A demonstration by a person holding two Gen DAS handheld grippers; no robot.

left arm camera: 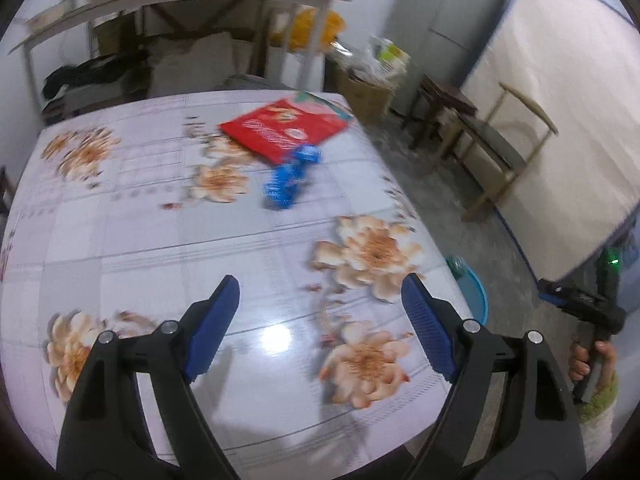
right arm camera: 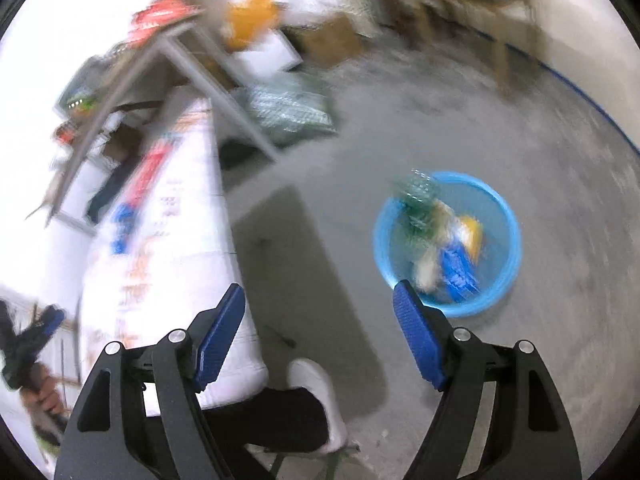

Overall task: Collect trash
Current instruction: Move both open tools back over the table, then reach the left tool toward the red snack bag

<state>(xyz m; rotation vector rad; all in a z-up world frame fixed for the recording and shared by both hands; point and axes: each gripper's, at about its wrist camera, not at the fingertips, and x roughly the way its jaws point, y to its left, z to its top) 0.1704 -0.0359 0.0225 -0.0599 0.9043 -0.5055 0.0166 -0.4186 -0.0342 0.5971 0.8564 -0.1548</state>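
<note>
While both grippers are empty, the step in hand looks like the gap between one drop and the next pick. The right gripper (right arm camera: pixel 320 332) hangs over the floor with its jaws wide and nothing between them, and the blue basin (right arm camera: pixel 496 216) lies ahead of it and to the right, on the floor beside the bench (left arm camera: pixel 168 240). Inside the basin sit a green netted piece, a blue packet and some white and yellow scraps; blur hides what each one is. The left gripper (left arm camera: pixel 320 320) is over the near part of the bench, jaws also wide and holding nothing.

Trash left to collect, by my reading: a crumpled blue wrapper (left arm camera: pixel 290 178) well beyond the left gripper, toward the far edge of the bench, and a flat red packet (left arm camera: pixel 286 128) just behind the wrapper, touching or overlapping it. Both are far from the basin, which shows past the bench's right edge.

Next, the left gripper would need to reach forward across the bench, straddle the wrapper with its jaws and close. The wrapper is light and crushed, so it should pinch easily; the flat packet will likely need an edge grip.
</note>
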